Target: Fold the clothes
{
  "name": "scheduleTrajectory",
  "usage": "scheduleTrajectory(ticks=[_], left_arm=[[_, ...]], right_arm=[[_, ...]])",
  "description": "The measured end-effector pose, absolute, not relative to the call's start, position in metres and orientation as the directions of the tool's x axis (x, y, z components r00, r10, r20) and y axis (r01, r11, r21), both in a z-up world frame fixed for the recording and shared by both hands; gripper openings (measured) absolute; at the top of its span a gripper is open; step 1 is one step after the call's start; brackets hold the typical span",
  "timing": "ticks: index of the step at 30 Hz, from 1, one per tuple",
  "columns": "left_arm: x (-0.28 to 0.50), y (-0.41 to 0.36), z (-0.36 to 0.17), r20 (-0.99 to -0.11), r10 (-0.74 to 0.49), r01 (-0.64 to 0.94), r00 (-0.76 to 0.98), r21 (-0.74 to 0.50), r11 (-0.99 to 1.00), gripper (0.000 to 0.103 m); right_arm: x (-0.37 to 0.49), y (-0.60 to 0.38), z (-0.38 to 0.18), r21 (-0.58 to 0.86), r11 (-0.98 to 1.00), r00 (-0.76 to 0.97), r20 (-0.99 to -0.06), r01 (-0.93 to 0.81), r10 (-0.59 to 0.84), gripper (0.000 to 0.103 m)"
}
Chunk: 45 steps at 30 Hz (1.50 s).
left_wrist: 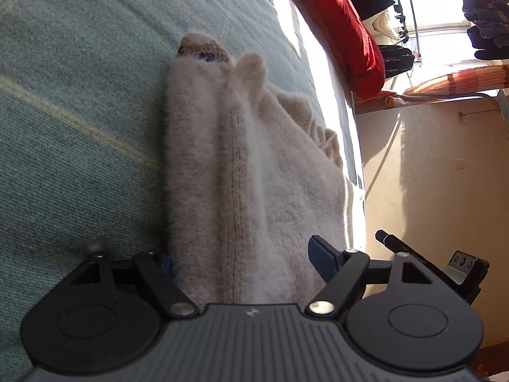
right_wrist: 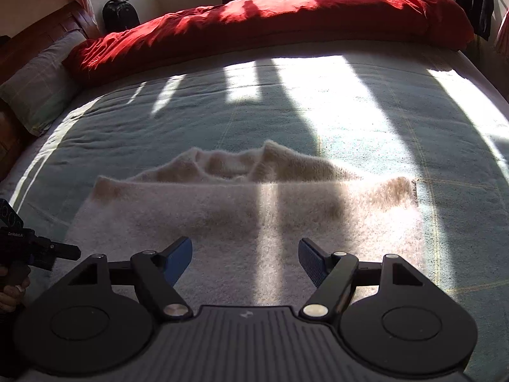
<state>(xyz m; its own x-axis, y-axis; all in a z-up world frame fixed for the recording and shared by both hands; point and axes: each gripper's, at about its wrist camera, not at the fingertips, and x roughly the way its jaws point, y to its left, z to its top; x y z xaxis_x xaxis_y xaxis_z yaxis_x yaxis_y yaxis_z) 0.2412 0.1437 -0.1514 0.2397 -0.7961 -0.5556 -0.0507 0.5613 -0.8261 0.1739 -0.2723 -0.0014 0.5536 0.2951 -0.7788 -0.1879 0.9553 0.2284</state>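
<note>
A cream fuzzy sweater (right_wrist: pixel 254 210) lies folded on the teal bedspread (right_wrist: pixel 222 121), its collar toward the far side. My right gripper (right_wrist: pixel 245 243) hovers open over the sweater's near edge, with nothing between its blue pads. In the left wrist view the sweater (left_wrist: pixel 241 159) runs away from me, one side folded up into a ridge. My left gripper (left_wrist: pixel 241 251) stands open astride the sweater's end. Its left finger is mostly hidden by the fabric's edge, and its right pad (left_wrist: pixel 321 254) lies beside the knit. Seen from the right wrist, the left gripper (right_wrist: pixel 35 250) is at the sweater's left side.
A red duvet (right_wrist: pixel 270 19) is heaped along the bed's far side, with a grey pillow (right_wrist: pixel 38 86) at the left and a black bag (right_wrist: pixel 120 14) behind it. Sunlight stripes the bedspread. Dark clothes (left_wrist: pixel 486 16) hang by the window beyond the bed.
</note>
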Motion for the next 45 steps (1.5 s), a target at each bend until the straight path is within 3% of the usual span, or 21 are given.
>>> scheduleTrajectory(ticks=[15,19,21,23,27,28,31,38,45], left_arm=[[0.236,0.144,-0.169,-0.467,-0.852,-0.076,0.237,-0.883,0.463,0.073],[0.243,0.134,-0.165,-0.502,-0.836,-0.052,0.220,-0.862,0.504,0.071],[0.237,0.137,-0.162,-0.529,-0.818,-0.045,0.224,-0.844,0.534,0.058],[0.232,0.142,-0.162,-0.539,-0.808,-0.064,0.239,-0.839,0.541,0.038],[0.227,0.139,-0.153,-0.580,-0.771,-0.061,0.263,-0.807,0.587,0.035],[0.228,0.137,-0.148,-0.595,-0.760,-0.055,0.264,-0.795,0.604,0.034],[0.228,0.132,-0.131,-0.629,-0.730,-0.032,0.267,-0.763,0.645,0.032],[0.224,0.124,-0.097,-0.646,-0.710,0.026,0.279,-0.734,0.679,0.031],[0.222,0.122,-0.092,-0.642,-0.711,0.015,0.287,-0.739,0.674,0.031]], right_arm=[[0.176,-0.267,-0.008,0.253,0.947,0.533,-0.782,-0.200,0.322,0.077],[0.174,-0.263,-0.009,0.265,0.941,0.530,-0.779,-0.208,0.336,0.077],[0.173,-0.262,-0.007,0.265,0.939,0.530,-0.775,-0.221,0.344,0.077],[0.173,-0.262,-0.008,0.276,0.935,0.526,-0.773,-0.224,0.354,0.077],[0.175,-0.265,-0.013,0.316,0.923,0.525,-0.759,-0.220,0.385,0.077],[0.175,-0.265,-0.014,0.339,0.914,0.522,-0.750,-0.223,0.406,0.072],[0.179,-0.263,-0.015,0.393,0.888,0.508,-0.728,-0.240,0.460,0.042],[0.213,-0.235,-0.027,0.357,0.891,0.490,-0.745,-0.278,0.452,0.021],[0.255,-0.216,-0.071,0.298,0.927,0.456,-0.808,-0.229,0.373,0.013]])
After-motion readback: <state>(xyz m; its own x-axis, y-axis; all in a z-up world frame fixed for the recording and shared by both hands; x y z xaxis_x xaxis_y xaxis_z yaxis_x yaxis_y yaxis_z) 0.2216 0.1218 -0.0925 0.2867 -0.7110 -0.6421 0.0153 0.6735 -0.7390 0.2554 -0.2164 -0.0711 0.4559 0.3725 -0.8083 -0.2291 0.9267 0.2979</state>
